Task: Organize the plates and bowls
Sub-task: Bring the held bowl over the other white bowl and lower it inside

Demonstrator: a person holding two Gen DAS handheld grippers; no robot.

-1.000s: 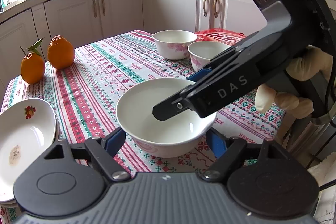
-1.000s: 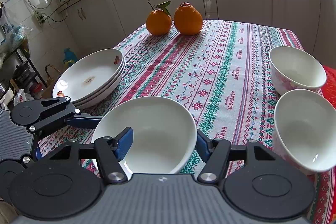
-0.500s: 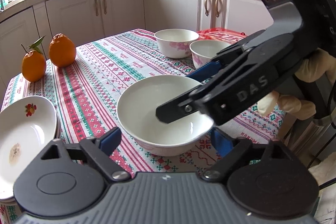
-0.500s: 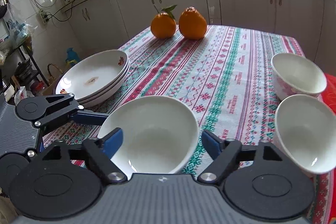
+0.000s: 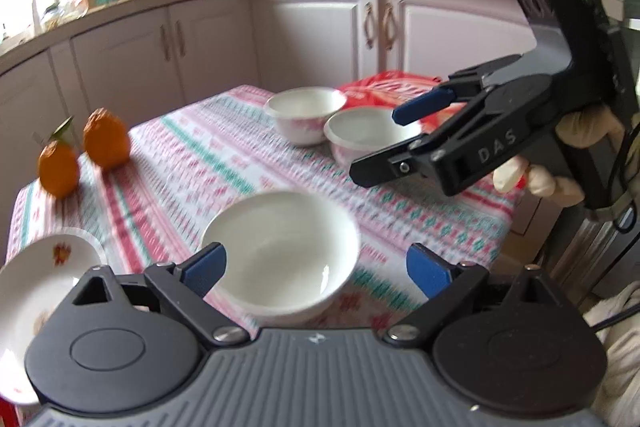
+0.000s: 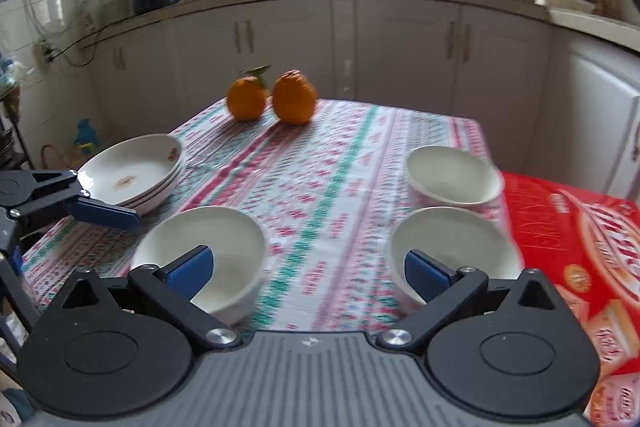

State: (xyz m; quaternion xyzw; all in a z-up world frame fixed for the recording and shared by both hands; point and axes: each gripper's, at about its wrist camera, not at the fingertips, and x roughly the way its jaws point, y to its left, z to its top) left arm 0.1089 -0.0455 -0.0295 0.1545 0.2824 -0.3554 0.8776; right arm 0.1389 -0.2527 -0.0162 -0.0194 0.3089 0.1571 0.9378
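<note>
Both grippers stand wide open and hold nothing. The left gripper hovers over the near edge of the tabletop, its jaws flanking but not touching the large bowl, which sits free on the patterned cloth. The right gripper hangs raised above the cloth between that bowl and the nearer small bowl. A second small bowl sits just behind it, beside a red box. The stacked plates rest at the left edge, already nested. Judgement: the bowls remain unstacked; the small pair sits close together, presumably for nesting next.
</note>
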